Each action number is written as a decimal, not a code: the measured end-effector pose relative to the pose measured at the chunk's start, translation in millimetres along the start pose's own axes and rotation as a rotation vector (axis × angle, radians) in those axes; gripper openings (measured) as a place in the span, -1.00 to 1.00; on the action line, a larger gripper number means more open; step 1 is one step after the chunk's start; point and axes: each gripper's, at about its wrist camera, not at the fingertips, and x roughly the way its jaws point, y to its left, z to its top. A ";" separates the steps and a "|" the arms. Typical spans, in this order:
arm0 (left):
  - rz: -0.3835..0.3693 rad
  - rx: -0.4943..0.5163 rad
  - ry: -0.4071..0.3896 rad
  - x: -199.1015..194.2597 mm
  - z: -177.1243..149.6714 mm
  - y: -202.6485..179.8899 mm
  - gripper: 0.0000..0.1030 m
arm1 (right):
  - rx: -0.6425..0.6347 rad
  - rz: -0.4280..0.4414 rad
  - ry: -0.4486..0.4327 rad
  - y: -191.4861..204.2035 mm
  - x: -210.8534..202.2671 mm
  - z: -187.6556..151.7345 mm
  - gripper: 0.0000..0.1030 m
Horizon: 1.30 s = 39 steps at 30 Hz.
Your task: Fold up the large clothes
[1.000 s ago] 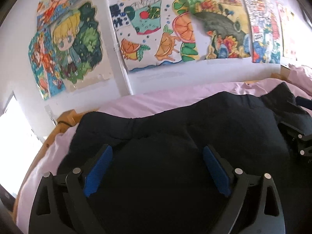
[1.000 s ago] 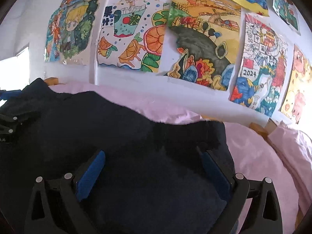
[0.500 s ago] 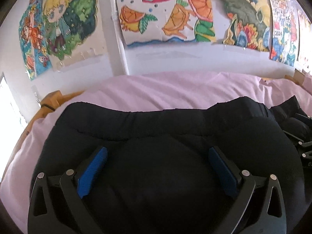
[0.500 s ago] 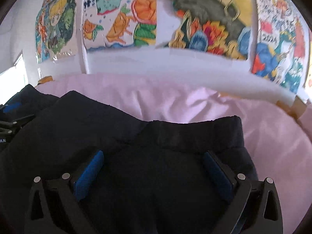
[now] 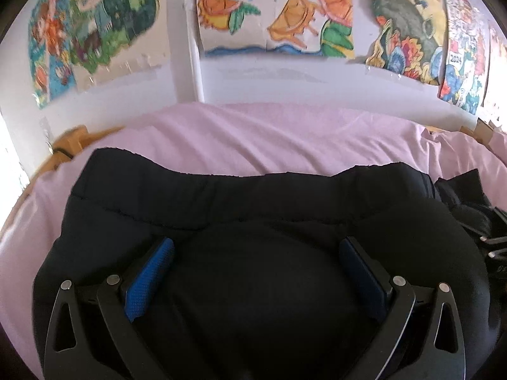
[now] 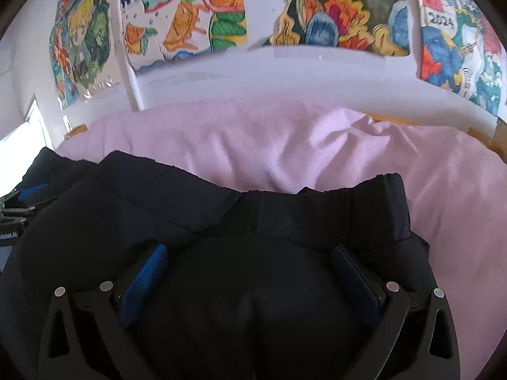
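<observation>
A large black garment [image 5: 253, 209] lies on the pink bed sheet [image 5: 269, 136], its banded hem toward the wall. It also shows in the right wrist view [image 6: 285, 215]. My left gripper [image 5: 256, 253] has its blue-padded jaws wide apart, with a bulge of the black cloth between them. My right gripper [image 6: 250, 256] stands the same way over the garment's right part. Whether the cloth is pinched cannot be seen. The right gripper's body shows at the right edge of the left wrist view [image 5: 488, 247], and the left gripper's body shows at the left edge of the right wrist view [image 6: 19, 202].
A white wall [image 5: 285, 85] with several colourful drawings stands just behind the bed. A wooden bed frame [image 5: 73, 139] shows at the left corner and at the far right [image 6: 484, 136]. A bright window [image 6: 22, 139] is at the left.
Both grippers have tilted down and moved toward the wall with the garment. More pink sheet shows beyond the hem, and the garment's top edge sits lower in both views.
</observation>
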 end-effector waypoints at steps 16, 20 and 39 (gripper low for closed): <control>0.051 -0.046 -0.041 -36.4 -8.8 -3.1 0.98 | 0.027 -0.012 -0.073 7.4 -74.4 -2.5 1.00; 0.041 -0.081 -0.039 -51.0 -8.0 -3.6 0.98 | 0.027 -0.006 -0.109 12.2 -88.2 -1.7 1.00; 0.019 0.028 -0.115 -102.6 -27.0 12.5 0.98 | -0.012 0.131 -0.131 -19.3 -133.8 -23.5 1.00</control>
